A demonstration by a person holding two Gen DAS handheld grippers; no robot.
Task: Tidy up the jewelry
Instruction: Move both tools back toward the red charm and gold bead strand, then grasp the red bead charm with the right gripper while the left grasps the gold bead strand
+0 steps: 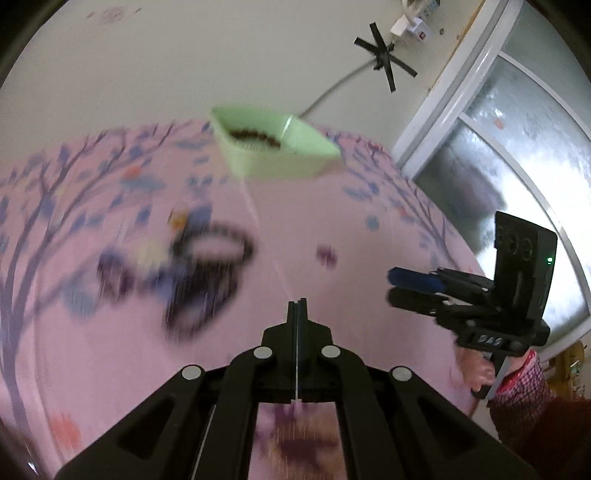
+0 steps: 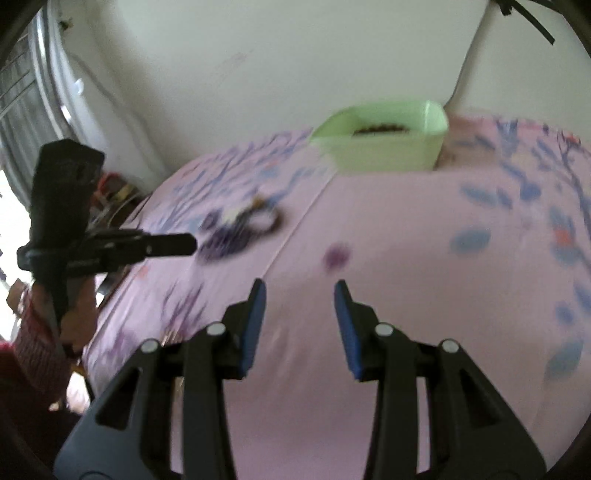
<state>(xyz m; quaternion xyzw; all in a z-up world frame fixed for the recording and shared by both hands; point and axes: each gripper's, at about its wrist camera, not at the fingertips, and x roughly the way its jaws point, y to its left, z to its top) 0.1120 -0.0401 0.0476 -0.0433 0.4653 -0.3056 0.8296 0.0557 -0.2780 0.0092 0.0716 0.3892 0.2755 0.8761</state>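
Observation:
A pale green tray [image 1: 291, 162] [image 2: 391, 155] stands at the far side of the pink printed cloth [image 1: 332, 206], with a dark beaded piece [image 1: 255, 136] [image 2: 380, 129] inside it. A blurred heap of dark beaded jewelry [image 1: 207, 266] [image 2: 240, 229] lies on the cloth, left of centre. My left gripper [image 1: 297, 303] [image 2: 192, 243] is shut and holds nothing, just right of the heap. My right gripper [image 2: 300, 283] [image 1: 390, 285] stands open above bare cloth, nothing between its blue pads [image 2: 255, 325]. A small purple spot [image 2: 336, 256] [image 1: 327, 254] lies ahead of it, too blurred to identify.
A cream wall rises right behind the tray, with a grey cable [image 1: 332, 92], a black tape cross [image 1: 384, 55] and a white power strip [image 1: 410, 22]. A white window frame [image 1: 454, 96] borders the table's right side. A hand in a red checked sleeve [image 1: 517, 376] holds the right gripper.

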